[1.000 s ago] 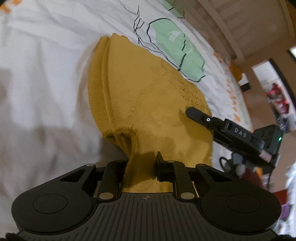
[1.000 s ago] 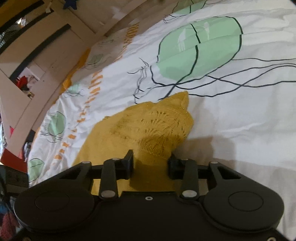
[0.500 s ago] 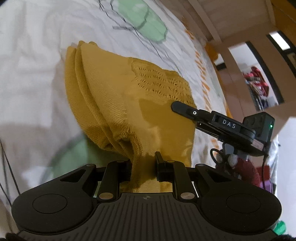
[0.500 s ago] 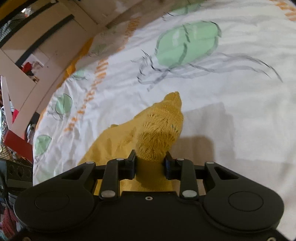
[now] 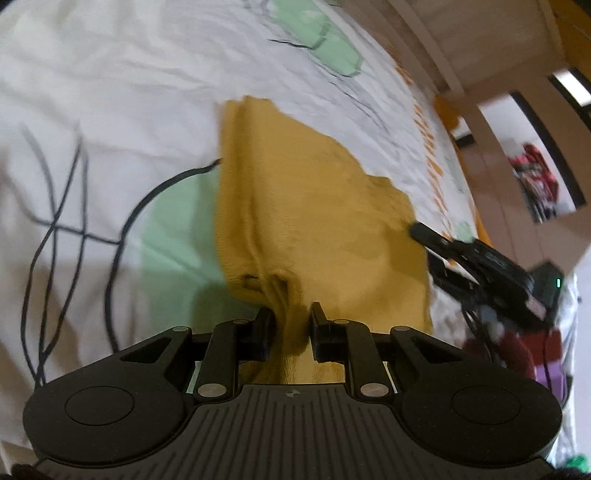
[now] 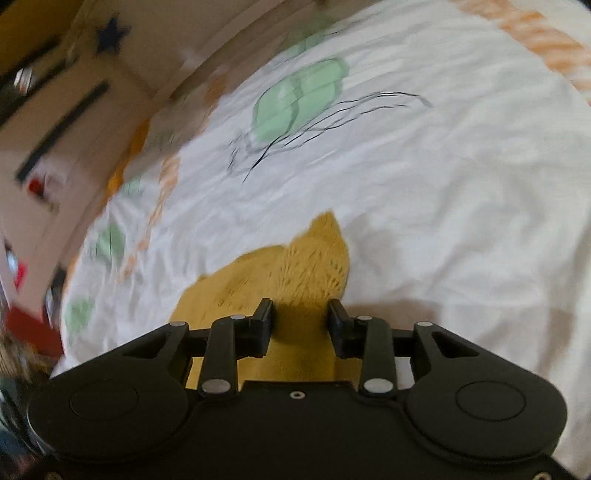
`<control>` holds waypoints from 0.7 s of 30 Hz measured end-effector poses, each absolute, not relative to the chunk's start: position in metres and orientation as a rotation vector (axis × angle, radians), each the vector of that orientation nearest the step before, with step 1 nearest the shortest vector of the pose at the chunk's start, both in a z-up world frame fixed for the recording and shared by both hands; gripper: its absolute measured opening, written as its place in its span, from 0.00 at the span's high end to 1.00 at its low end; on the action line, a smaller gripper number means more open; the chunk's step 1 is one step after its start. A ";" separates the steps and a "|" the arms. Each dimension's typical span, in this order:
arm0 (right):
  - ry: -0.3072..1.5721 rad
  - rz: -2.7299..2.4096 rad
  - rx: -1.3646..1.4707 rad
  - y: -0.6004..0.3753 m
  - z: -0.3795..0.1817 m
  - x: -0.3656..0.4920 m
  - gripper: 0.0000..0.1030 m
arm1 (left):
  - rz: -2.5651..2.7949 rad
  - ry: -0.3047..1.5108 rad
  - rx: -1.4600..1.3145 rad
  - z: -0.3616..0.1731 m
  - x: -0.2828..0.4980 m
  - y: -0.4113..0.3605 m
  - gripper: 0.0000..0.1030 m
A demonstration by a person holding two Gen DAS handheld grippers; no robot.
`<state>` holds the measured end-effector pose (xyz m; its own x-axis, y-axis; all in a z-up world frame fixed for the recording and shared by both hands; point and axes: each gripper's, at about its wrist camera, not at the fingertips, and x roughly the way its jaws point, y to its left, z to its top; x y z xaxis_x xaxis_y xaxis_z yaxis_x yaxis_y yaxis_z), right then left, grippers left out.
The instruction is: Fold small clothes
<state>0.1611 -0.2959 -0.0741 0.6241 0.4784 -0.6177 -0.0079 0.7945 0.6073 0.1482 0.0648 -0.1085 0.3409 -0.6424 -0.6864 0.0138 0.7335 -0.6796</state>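
Observation:
A folded mustard-yellow knit garment (image 5: pixel 314 206) lies on a white bed sheet (image 5: pixel 110 92) with green and black prints. My left gripper (image 5: pixel 290 325) is shut on a bunched edge of the garment at its near side. In the right wrist view the garment (image 6: pixel 295 266) lies flat under my right gripper (image 6: pixel 301 321), whose jaws stand apart with the cloth lying loose between them. The right gripper also shows in the left wrist view (image 5: pixel 476 258), at the garment's right edge.
A wooden bed frame (image 5: pixel 436 33) runs along the far side of the sheet. A doorway (image 5: pixel 535 155) with red items lies beyond it. The sheet's white fabric (image 6: pixel 461 184) spreads wide to the right of the garment.
My right gripper has opened and let go of the garment's lace corner, which now lies flat. My left gripper has kept its hold and has carried the garment across the sheet.

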 end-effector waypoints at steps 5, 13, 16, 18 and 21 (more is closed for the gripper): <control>0.875 0.361 0.677 -0.303 -0.084 0.144 0.28 | -0.442 1.151 -0.642 -0.117 0.147 0.061 0.79; 0.989 0.548 0.530 -0.268 -0.090 0.120 0.21 | -0.437 1.147 -0.643 -0.117 0.142 0.063 0.78; 1.049 0.634 0.442 -0.247 -0.093 0.116 0.21 | -0.441 1.143 -0.621 -0.116 0.139 0.065 0.78; 1.087 0.707 0.409 -0.235 -0.092 0.114 0.21 | -0.442 1.142 -0.608 -0.113 0.140 0.063 0.78; 1.144 0.878 0.490 -0.234 -0.085 0.102 0.23 | -0.451 1.130 -0.583 -0.107 0.137 0.065 0.78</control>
